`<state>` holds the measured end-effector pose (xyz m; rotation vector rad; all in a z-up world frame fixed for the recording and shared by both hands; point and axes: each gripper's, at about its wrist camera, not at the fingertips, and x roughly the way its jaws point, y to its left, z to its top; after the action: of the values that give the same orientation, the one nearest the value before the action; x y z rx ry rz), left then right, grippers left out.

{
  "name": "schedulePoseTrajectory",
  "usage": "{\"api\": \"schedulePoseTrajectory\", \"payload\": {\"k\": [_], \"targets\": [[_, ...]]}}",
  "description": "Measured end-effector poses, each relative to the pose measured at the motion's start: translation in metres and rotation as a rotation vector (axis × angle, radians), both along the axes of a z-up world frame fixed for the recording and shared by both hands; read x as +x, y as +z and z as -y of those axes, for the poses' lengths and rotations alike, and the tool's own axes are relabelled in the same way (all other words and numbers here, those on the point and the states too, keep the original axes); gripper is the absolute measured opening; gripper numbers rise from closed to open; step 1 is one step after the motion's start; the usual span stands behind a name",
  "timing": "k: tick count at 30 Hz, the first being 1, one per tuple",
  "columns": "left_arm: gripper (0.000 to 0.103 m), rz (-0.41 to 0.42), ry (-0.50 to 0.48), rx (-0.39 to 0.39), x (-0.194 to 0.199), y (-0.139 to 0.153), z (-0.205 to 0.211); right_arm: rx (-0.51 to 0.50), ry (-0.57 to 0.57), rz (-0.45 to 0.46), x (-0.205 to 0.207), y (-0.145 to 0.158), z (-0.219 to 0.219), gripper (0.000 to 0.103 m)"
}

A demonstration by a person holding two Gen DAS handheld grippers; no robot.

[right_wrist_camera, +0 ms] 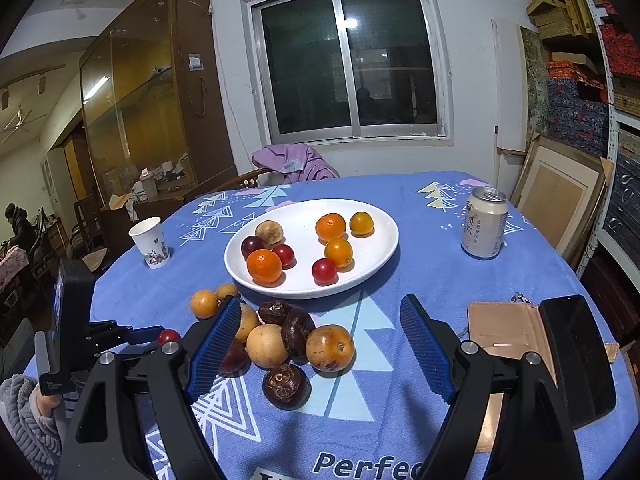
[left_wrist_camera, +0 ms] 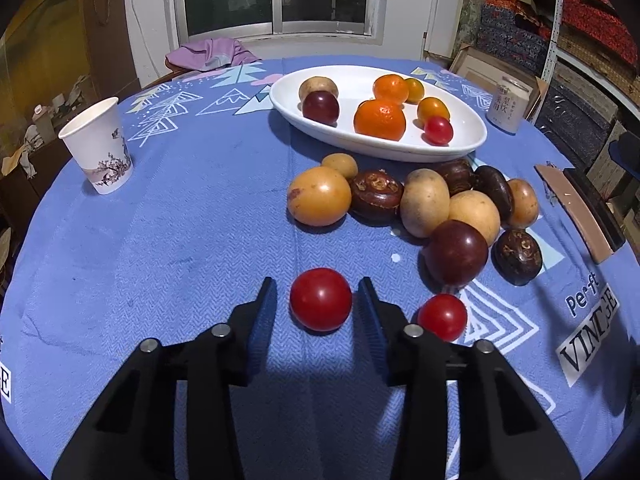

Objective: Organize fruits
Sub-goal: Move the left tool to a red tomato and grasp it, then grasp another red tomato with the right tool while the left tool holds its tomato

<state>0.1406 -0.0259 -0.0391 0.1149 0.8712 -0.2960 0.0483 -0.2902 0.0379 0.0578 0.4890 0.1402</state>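
A red cherry tomato [left_wrist_camera: 320, 299] lies on the blue tablecloth between the fingers of my left gripper [left_wrist_camera: 316, 285]. A narrow gap shows on each side, so the pads are not pressing on it. A second red tomato [left_wrist_camera: 442, 317] lies just right of the right finger. Beyond them is a pile of yellow-brown fruits [left_wrist_camera: 319, 196], dark water chestnuts [left_wrist_camera: 376, 195] and a dark red plum [left_wrist_camera: 456, 252]. The white oval plate [left_wrist_camera: 360, 84] behind holds oranges, plums and small tomatoes. My right gripper [right_wrist_camera: 320, 300] hovers open above the pile [right_wrist_camera: 330, 348], with nothing in it.
A paper cup [left_wrist_camera: 100, 148] stands at the left of the table and a drink can [right_wrist_camera: 484, 228] at the far right. A wallet [right_wrist_camera: 504, 332] and a dark phone [right_wrist_camera: 576, 360] lie near the right edge. A chair with purple cloth [right_wrist_camera: 292, 164] stands behind the table.
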Motion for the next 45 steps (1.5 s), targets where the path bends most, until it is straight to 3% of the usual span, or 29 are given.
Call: {"api": "schedulePoseTrajectory", "payload": {"k": [8, 14, 20, 23, 27, 28, 31, 45], "targets": [[0.030, -0.018, -0.006, -0.013, 0.003, -0.003, 0.001, -0.009, 0.024, -0.009, 0.000, -0.003, -0.006, 0.083], [0.030, 0.053, 0.095, -0.015, -0.002, 0.017, -0.022, -0.030, 0.142, -0.033, -0.006, -0.010, -0.030, 0.083], [0.029, 0.052, 0.192, -0.070, 0.003, 0.029, -0.050, -0.104, 0.307, -0.152, -0.016, -0.034, -0.091, 0.080], [0.029, 0.055, 0.204, -0.076, 0.003, 0.033, -0.054, -0.151, 0.347, -0.204, -0.019, -0.046, -0.117, 0.074], [0.029, 0.071, 0.189, -0.103, -0.002, 0.042, -0.058, -0.171, 0.339, -0.279, -0.007, -0.060, -0.134, 0.057], [0.029, 0.077, 0.186, -0.108, -0.003, 0.043, -0.058, -0.155, 0.335, -0.303, -0.002, -0.064, -0.134, 0.049], [0.029, 0.080, 0.177, -0.116, -0.005, 0.045, -0.057, -0.120, 0.310, -0.345, 0.011, -0.069, -0.134, 0.040], [0.029, 0.071, 0.155, -0.112, -0.005, 0.042, -0.051, -0.218, 0.253, -0.311, 0.033, -0.078, -0.148, 0.037]]}}
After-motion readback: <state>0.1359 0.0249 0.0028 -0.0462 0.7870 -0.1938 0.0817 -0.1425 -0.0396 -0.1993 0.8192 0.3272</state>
